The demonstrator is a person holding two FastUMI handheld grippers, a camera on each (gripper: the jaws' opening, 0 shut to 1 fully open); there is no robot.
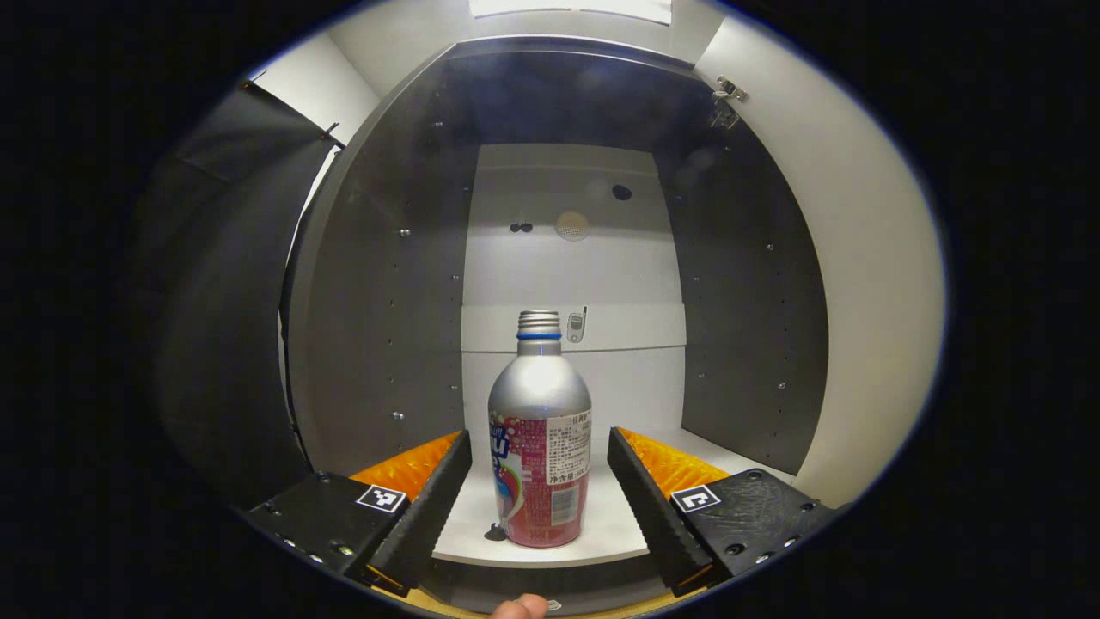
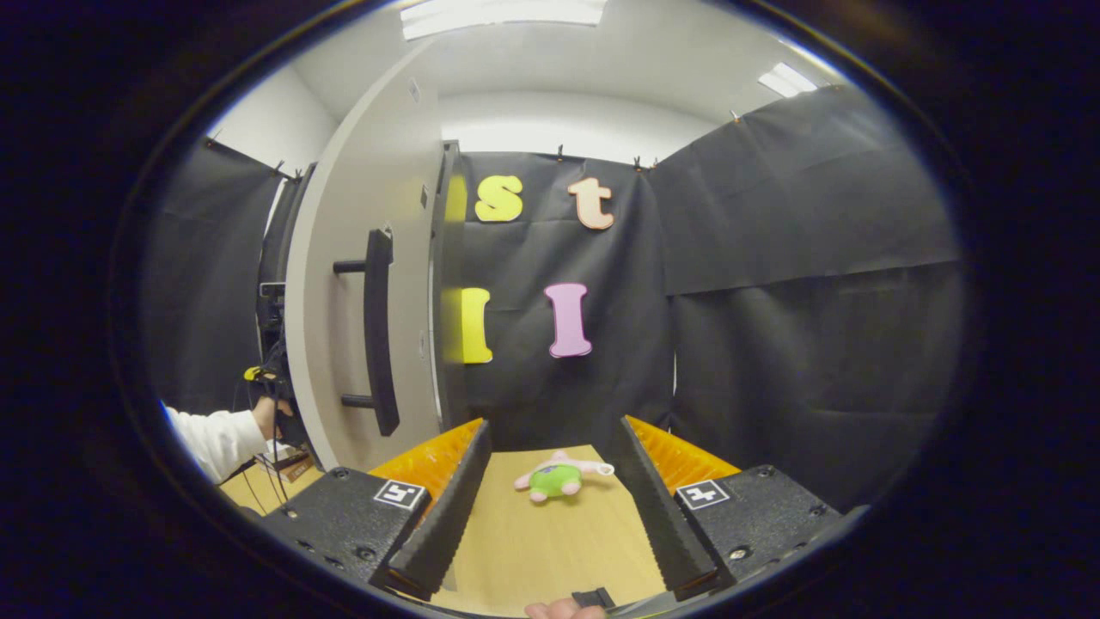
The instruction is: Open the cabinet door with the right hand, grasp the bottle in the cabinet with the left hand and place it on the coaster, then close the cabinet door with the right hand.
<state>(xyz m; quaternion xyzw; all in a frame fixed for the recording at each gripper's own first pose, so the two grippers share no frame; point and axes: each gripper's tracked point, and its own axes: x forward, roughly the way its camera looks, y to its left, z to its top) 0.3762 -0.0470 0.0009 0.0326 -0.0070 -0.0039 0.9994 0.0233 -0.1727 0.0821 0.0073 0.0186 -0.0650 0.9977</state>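
Left gripper [image 1: 540, 481]: fingers apart, bottle [image 1: 540, 447] standing upright between them, gap visible on both sides so no contact. Bottle sits on the white cabinet shelf [image 1: 614, 524] near its front edge, uncapped threaded neck pointing up. Past the fingertips: dark cabinet side walls [image 1: 387, 301], pale back panel. Beyond the right finger, the open cabinet door [image 1: 859, 258] inner face with a hinge near its top.

Right gripper [image 2: 550, 481]: fingers apart, nothing between them, hovering over the wooden table [image 2: 550, 533]. Ahead of the tips a small green-and-pink plush toy [image 2: 557, 478] lies on the table. Beyond the left finger, the cabinet door [image 2: 361, 258] stands open, its dark bar handle [image 2: 378, 331] facing this camera. Further left, a white sleeve [image 2: 219, 438] and hand
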